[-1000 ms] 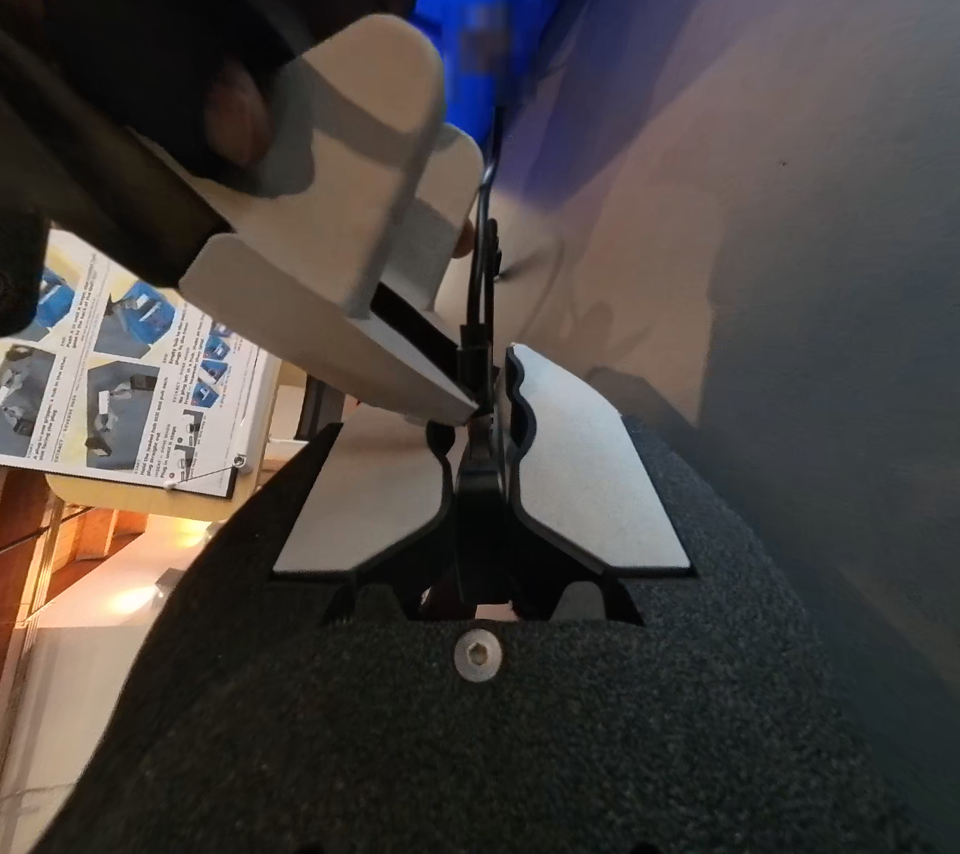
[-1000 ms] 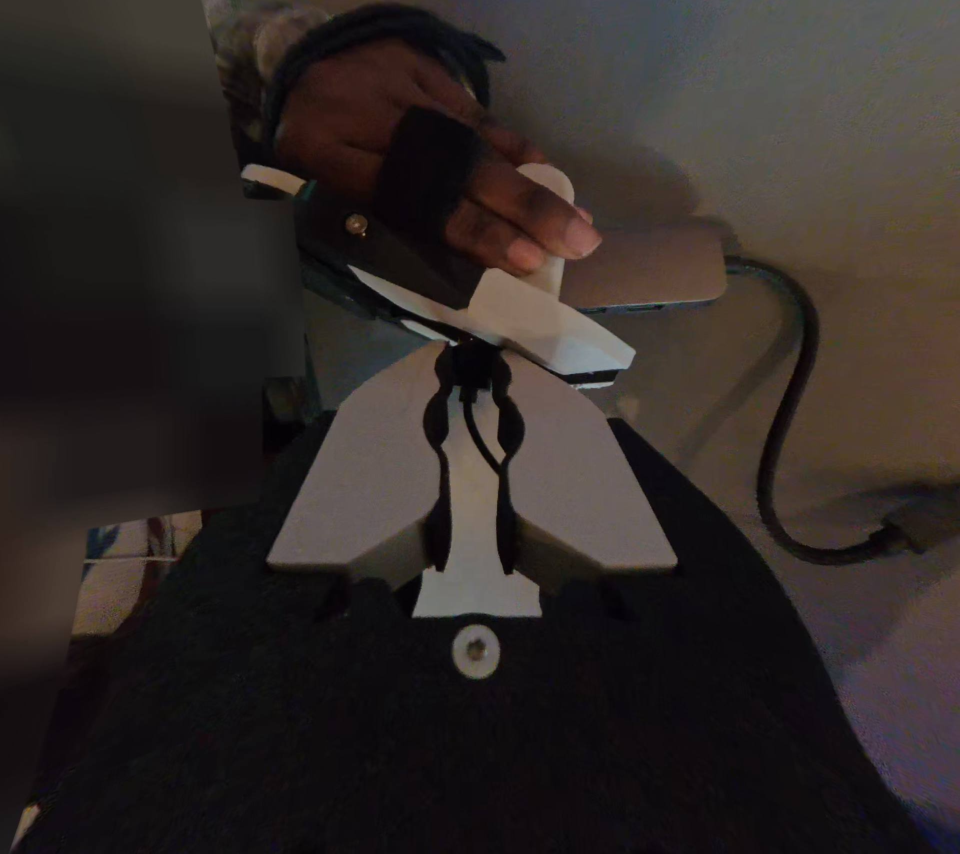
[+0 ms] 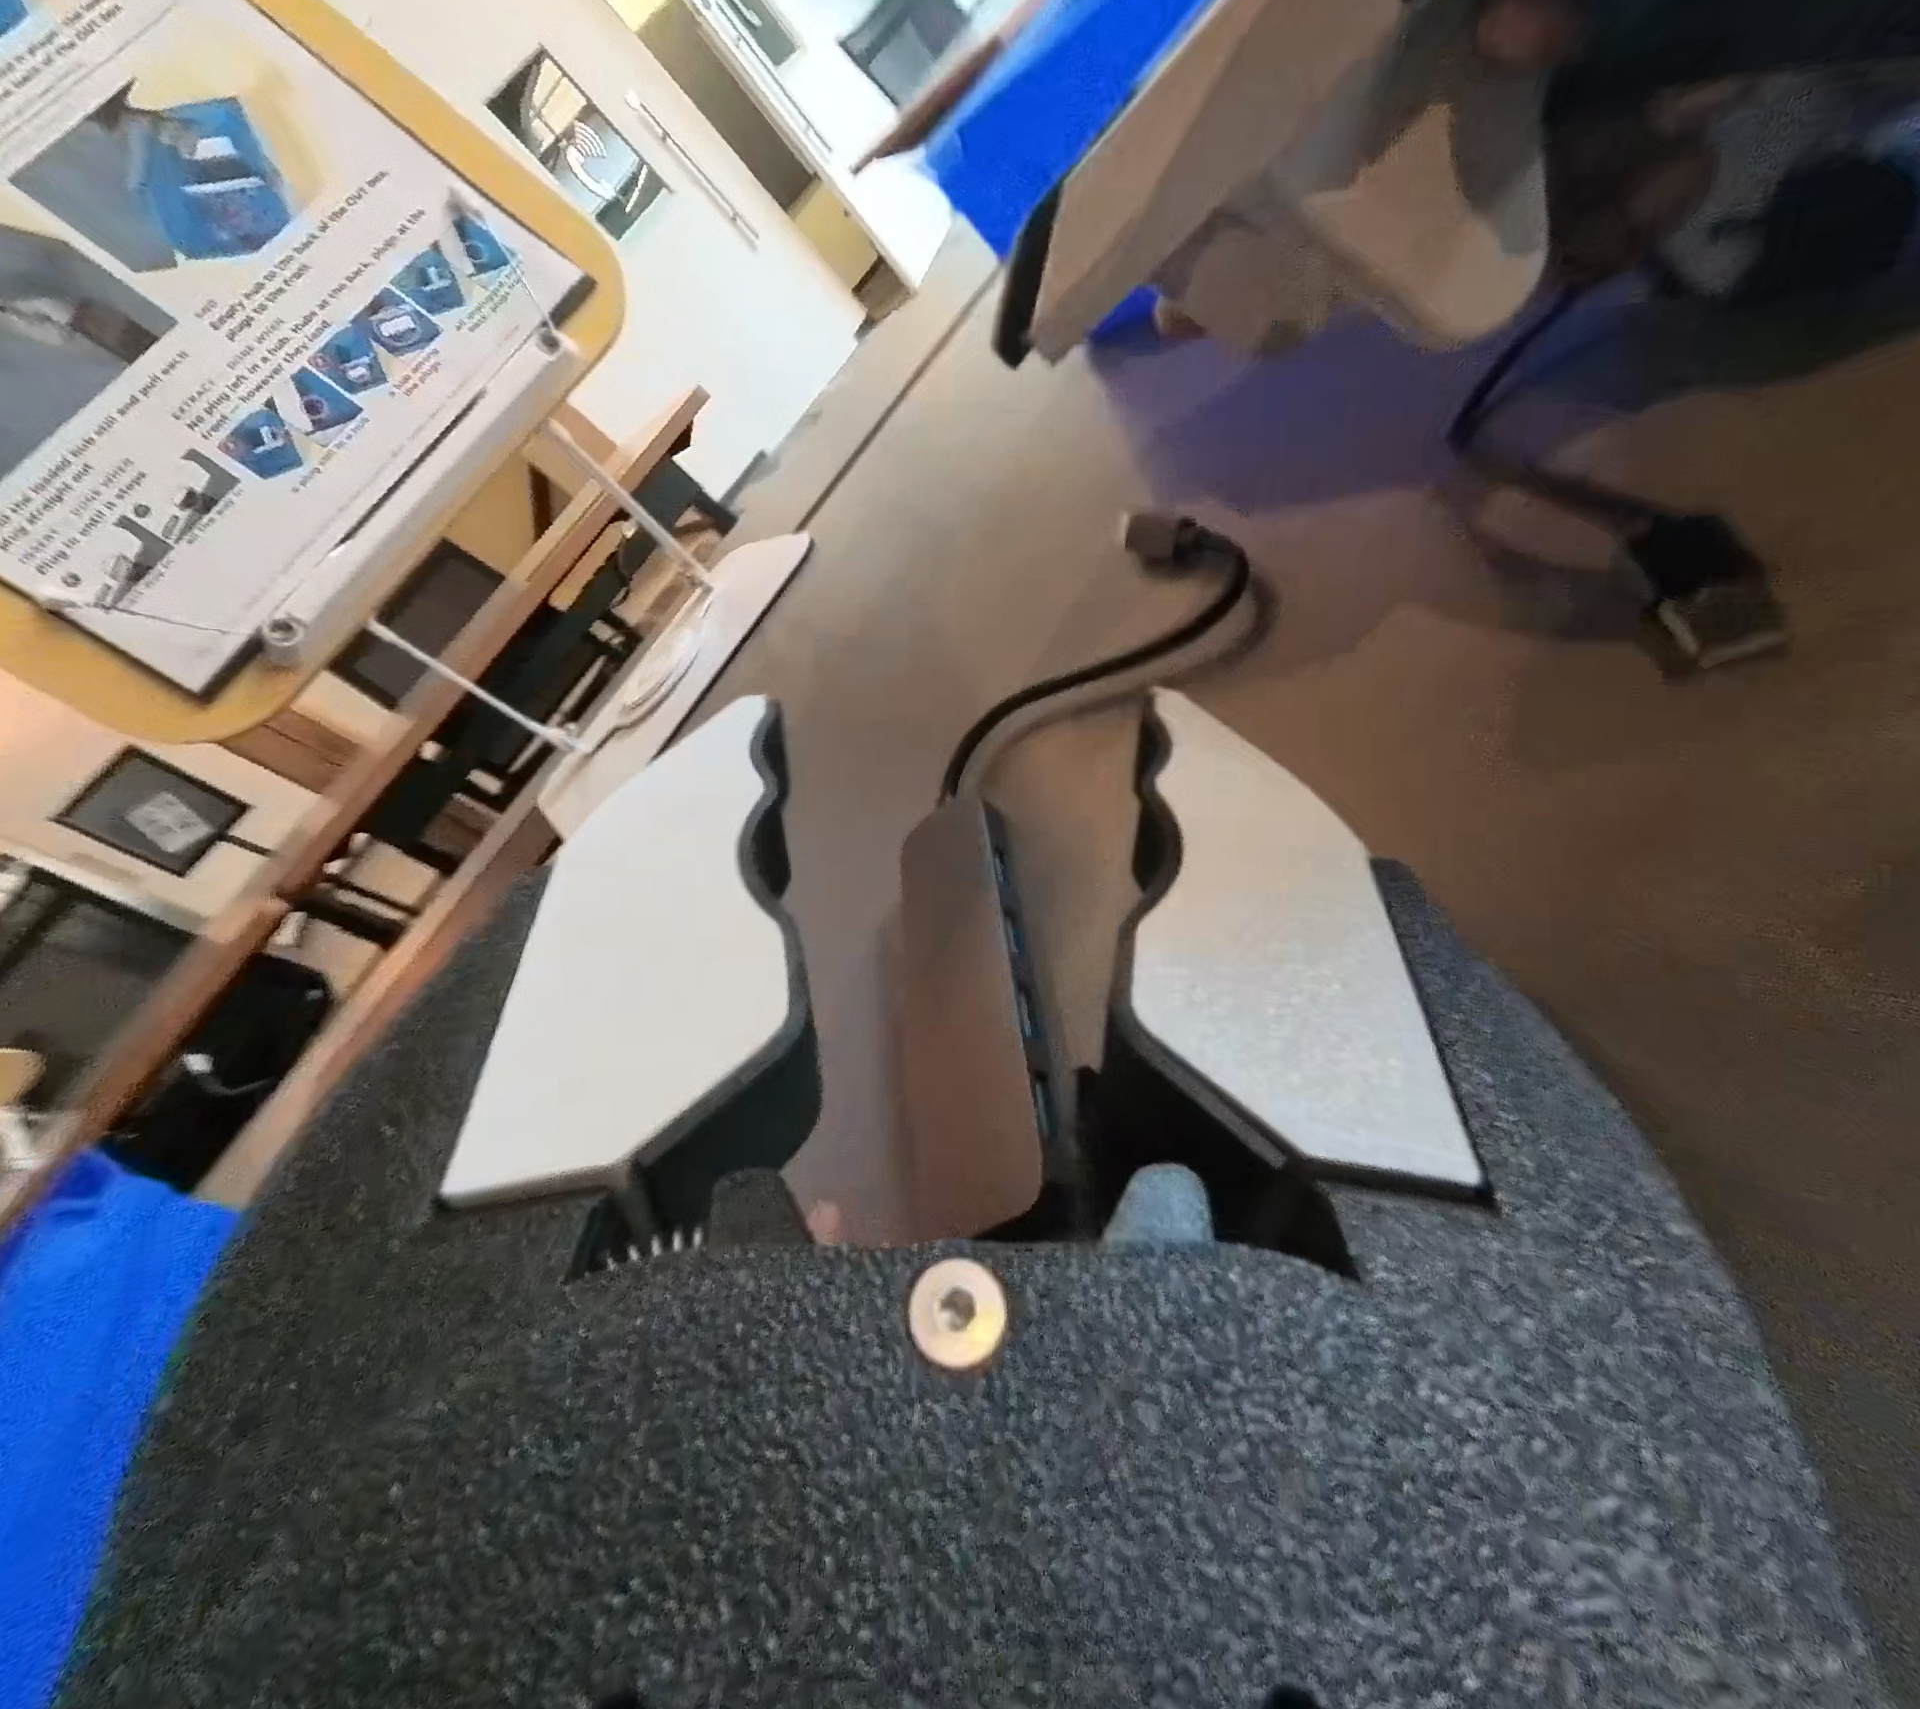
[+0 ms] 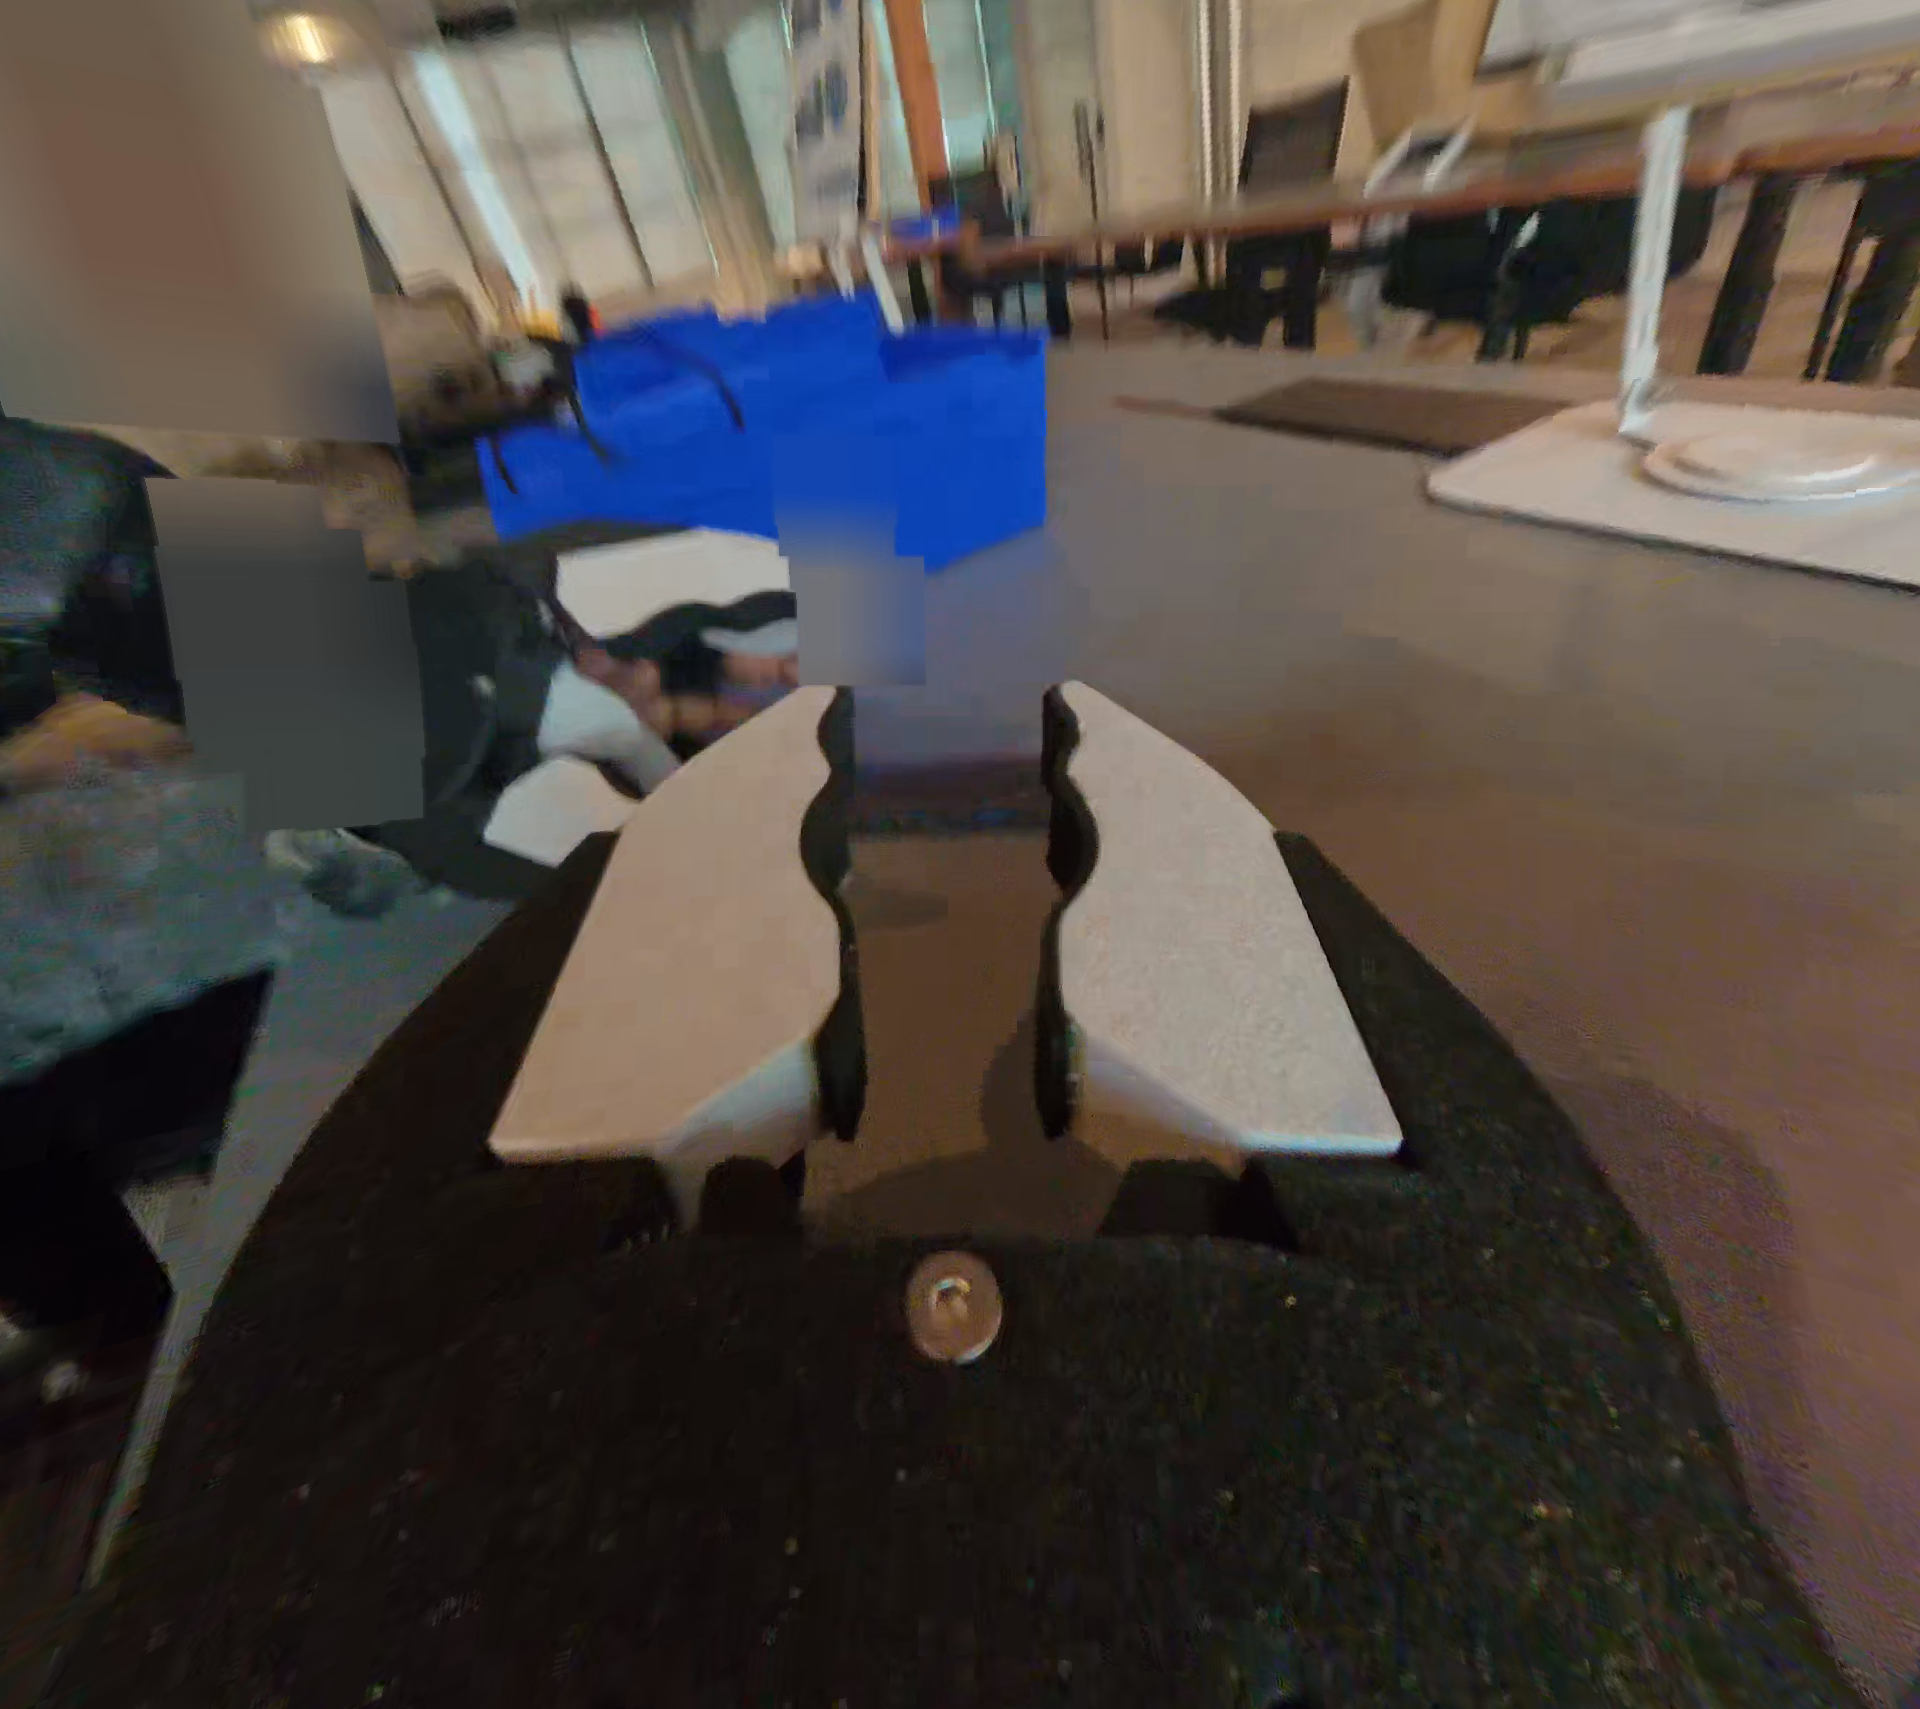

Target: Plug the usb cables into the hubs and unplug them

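In the left wrist view my left gripper [image 3: 961, 714] is open. A grey USB hub [image 3: 966, 1015] stands on edge between its fingers, close to the right finger, with a gap on the left side. The hub's black cable [image 3: 1091, 683] curls away over the table to its plug [image 3: 1158, 535]. Another black USB plug [image 3: 1714, 610] lies blurred at the right. My right gripper [image 3: 1195, 205] shows at the upper right, held in a hand. In the right wrist view my right gripper [image 4: 945, 724] is open and empty, low over the grey table [image 4: 1455, 724].
An instruction sheet on a white stand [image 3: 260, 309] stands at the left; its white base [image 4: 1662, 475] shows at the right in the right wrist view. Blue bins [image 4: 769, 433] stand at the back of the table. A person's hand and white gripper parts [image 4: 623, 693] show blurred at the left. There is about 7 centimeters between the tips of the two grippers.
Both grippers were shut on a thin black cable and its plug, close together. Now both are open and apart. The left has the hub between its fingers, and the right is empty.
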